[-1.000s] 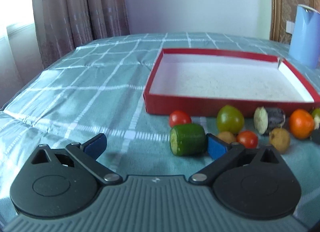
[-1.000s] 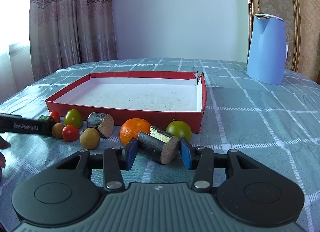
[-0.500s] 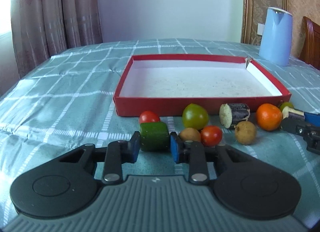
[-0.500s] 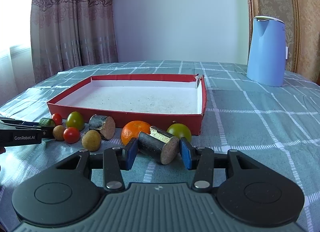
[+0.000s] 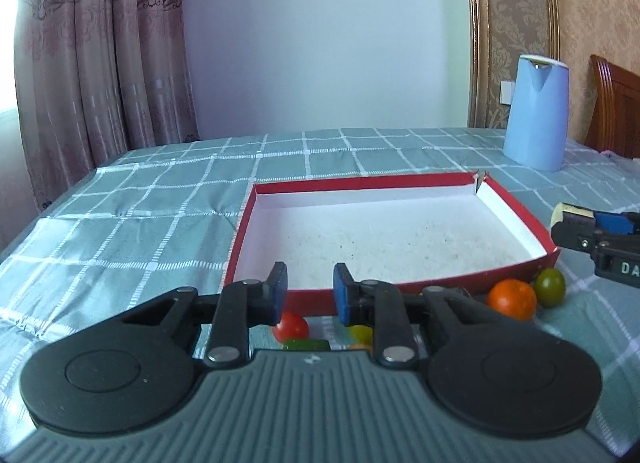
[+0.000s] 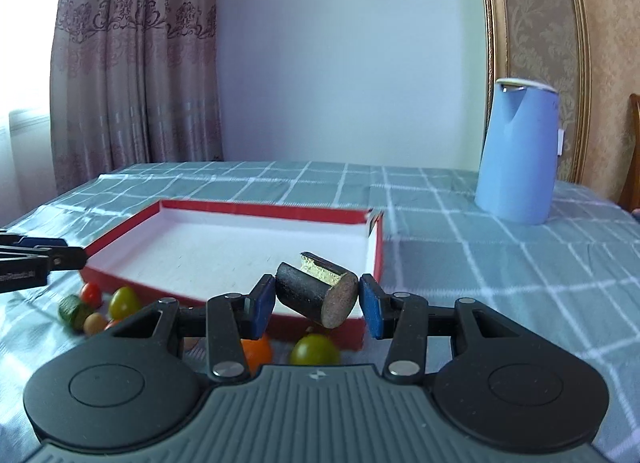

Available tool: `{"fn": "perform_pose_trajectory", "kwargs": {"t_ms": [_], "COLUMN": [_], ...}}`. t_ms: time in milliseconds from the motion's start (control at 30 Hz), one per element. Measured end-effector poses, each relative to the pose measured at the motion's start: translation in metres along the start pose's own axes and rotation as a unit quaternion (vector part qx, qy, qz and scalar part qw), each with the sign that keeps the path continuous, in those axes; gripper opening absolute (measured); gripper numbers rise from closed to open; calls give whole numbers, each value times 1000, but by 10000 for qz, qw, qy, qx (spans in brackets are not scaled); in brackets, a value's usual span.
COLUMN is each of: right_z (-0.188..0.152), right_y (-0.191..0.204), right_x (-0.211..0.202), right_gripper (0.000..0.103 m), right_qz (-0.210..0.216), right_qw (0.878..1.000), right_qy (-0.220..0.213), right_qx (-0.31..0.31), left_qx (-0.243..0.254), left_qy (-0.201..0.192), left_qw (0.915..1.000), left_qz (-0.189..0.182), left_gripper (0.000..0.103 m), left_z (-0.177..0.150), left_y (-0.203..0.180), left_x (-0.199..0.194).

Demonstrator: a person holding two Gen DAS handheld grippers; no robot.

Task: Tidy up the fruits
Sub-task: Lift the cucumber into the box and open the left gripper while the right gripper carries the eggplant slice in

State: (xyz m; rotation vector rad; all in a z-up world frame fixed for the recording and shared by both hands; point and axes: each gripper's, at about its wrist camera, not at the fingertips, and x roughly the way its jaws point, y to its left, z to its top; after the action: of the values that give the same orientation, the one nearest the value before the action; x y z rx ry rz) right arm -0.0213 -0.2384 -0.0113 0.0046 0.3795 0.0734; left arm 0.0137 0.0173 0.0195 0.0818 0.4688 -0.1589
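Left claw (image 5: 308, 295): jaws are sitting pulled in as narrow as they go, nothing between the blue pads (image 5: 277, 295). It is hovering empty above the fruit row, pointing at the near wall of the red box (image 5: 520, 212).

Right claw (image 6: 316, 305): it is gripping the dark cylinder chunk (image 6: 308, 291) by its sides, cut face tilting toward the camera. The chunk is hanging clear of the counter (image 5: 120, 231), in front of the box's near-right corner and above the loose fruit.

The box is sitting open on the checked cloth, white floor bare, with no fruit inside.

Loose fruit is lying on the counter along the box's near wall:
- cherry tomato (image 5: 291, 326) is showing just under the left claw, close to the wall
- cucumber piece (image 6: 74, 311) is lying on its side at the left end of the row, blurred, just beside a small brown fruit (image 6: 95, 323)
- a yellow-green tomato (image 6: 124, 302) is sitting just right of those
- the orange (image 5: 512, 299) and a green tomato (image 5: 551, 286) are sitting side by side near the box's right corner, under the right claw

The blue kettle (image 6: 518, 151) is standing upright on the far right of the counter, well apart from the box. Curtains (image 5: 100, 43) are hanging behind the far left edge.
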Motion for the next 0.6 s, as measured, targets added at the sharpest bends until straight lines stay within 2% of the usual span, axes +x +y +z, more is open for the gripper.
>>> {"fn": "perform_pose_trajectory", "kwargs": {"t_ms": [100,133,167,233,300,433,467,567,600], "right_z": [6,6,4,1,-1,-6,-7,-7,-7], "right_y": [-2,-1,1,3,4,6,6,4,4], "right_x": [6,5,5,7,11,13,12,11,11], "right_gripper": [45,45,45,45,45,45,45,45,45], "right_qz": [99,115,107,85,160,180,185,187,171], "right_qw": [9999,9999,9999,9999,9998,9997,9996,9997,9997], "right_qy": [58,43,21,15,119,193,194,185,189], "right_qx": [56,50,3,-58,-22,-1,11,11,4], "left_qx": [-81,-148,-197,-171,21,79,78,-236,-288], "left_qy": [164,193,216,237,271,340,397,500,494], "left_qw": [9998,9997,9994,9995,9996,9993,9991,9980,9976], "left_qz": [15,-90,-172,-110,12,128,158,-292,-388], "left_gripper": [23,25,33,46,51,49,40,27,27], "left_z": [1,-3,-7,-15,-23,-30,-32,-41,-44], "left_y": [7,11,13,12,8,5,7,20,21], "left_x": [3,0,-2,-1,3,12,15,17,15]}}
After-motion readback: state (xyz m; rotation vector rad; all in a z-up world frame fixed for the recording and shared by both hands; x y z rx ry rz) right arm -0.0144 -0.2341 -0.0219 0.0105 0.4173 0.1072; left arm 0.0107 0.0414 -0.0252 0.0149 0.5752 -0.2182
